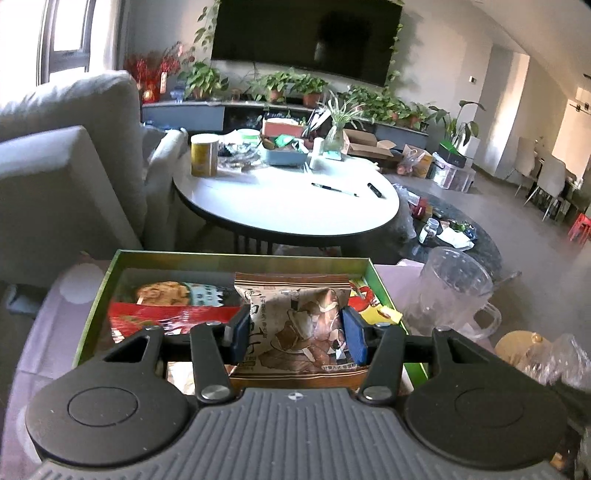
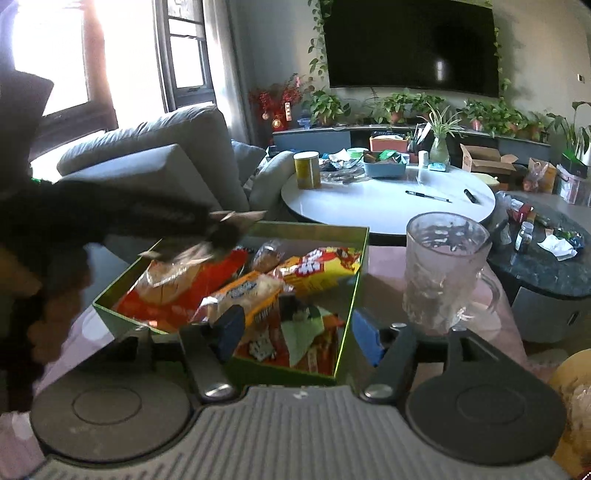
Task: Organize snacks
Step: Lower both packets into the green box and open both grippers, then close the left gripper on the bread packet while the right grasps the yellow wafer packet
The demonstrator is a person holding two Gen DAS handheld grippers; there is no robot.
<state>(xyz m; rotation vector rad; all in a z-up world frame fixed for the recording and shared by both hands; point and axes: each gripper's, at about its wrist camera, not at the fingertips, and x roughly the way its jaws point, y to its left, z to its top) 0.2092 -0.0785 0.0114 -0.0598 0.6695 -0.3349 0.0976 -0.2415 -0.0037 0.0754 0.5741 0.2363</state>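
- where the left wrist view looks down its fingers, the left gripper point(image 1: 293, 332) is clenched on a brown snack packet point(image 1: 295, 325), its blue pads point(image 1: 354, 334) pressed against both sides of the packet.
- brown snack packet: printed with biscuit pictures and dark characters, held over the near half of the green box point(image 1: 96, 306).
- green box: open-topped, standing on a pale pink tablecloth point(image 1: 55, 332); it contains a red packet point(image 1: 166, 317) at its left, a packet showing a round cracker point(image 1: 162, 293) at the far left, and a yellow packet point(image 1: 376, 312) at the right.
- right gripper point(image 2: 295, 332): released, jaws wide apart, nothing between the pads; its near corner of the green box point(image 2: 343, 354) lies between the fingers in the view.
- contents seen from the right wrist: a yellow and red packet point(image 2: 317, 269), an orange biscuit packet point(image 2: 243, 295), a red packet with a green panel point(image 2: 295, 339), a clear-wrapped bun point(image 2: 269, 254).
- left gripper from the right wrist view: a dark blurred shape point(image 2: 147, 225) over the box's far left edge, packet ends showing at its tip.
- glass mug point(image 2: 443, 269): empty, upright, handle to the right, just right of the box.
- white round table point(image 1: 295, 199): far beyond the box, bearing a yellow canister point(image 1: 204, 154), a blue tray point(image 1: 286, 155) and two pens point(image 1: 334, 189).
- grey sofa point(image 1: 74, 147): far left.
- television point(image 1: 306, 33): on the far wall above potted plants point(image 1: 277, 85).
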